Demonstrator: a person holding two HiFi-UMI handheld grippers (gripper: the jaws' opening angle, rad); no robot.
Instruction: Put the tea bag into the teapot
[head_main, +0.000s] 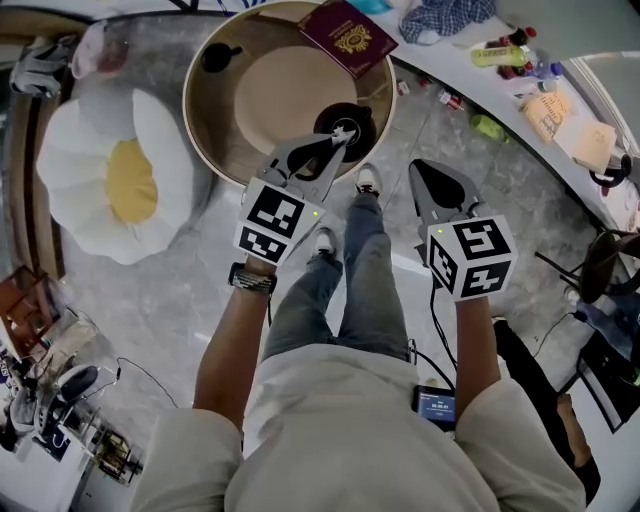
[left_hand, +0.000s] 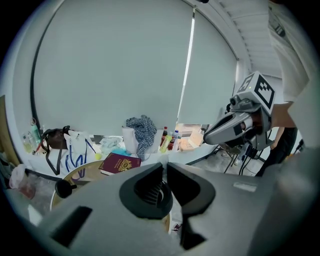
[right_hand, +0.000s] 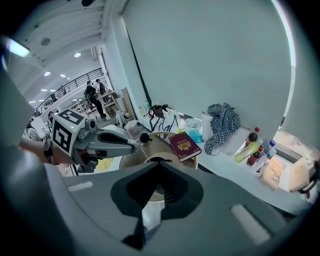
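A black teapot (head_main: 352, 122) stands open on the near right part of a round wooden table (head_main: 200, 110); it shows as a dark opening (right_hand: 156, 160) in the right gripper view. My left gripper (head_main: 340, 140) hovers right over it, shut on the tea bag's white tag (head_main: 343, 131). A thin string (right_hand: 134, 152) hangs from that gripper (right_hand: 121, 141) down toward the pot. The bag itself is hidden. My right gripper (head_main: 425, 170) is shut and holds nothing, to the right of the table and off its edge.
A maroon passport (head_main: 348, 35) lies on the table's far edge, and a black knobbed lid (head_main: 220, 55) sits at its far left. A daisy-shaped cushion (head_main: 110, 180) lies on the floor to the left. A white counter (head_main: 560, 150) with bottles (head_main: 500, 55) curves along the right.
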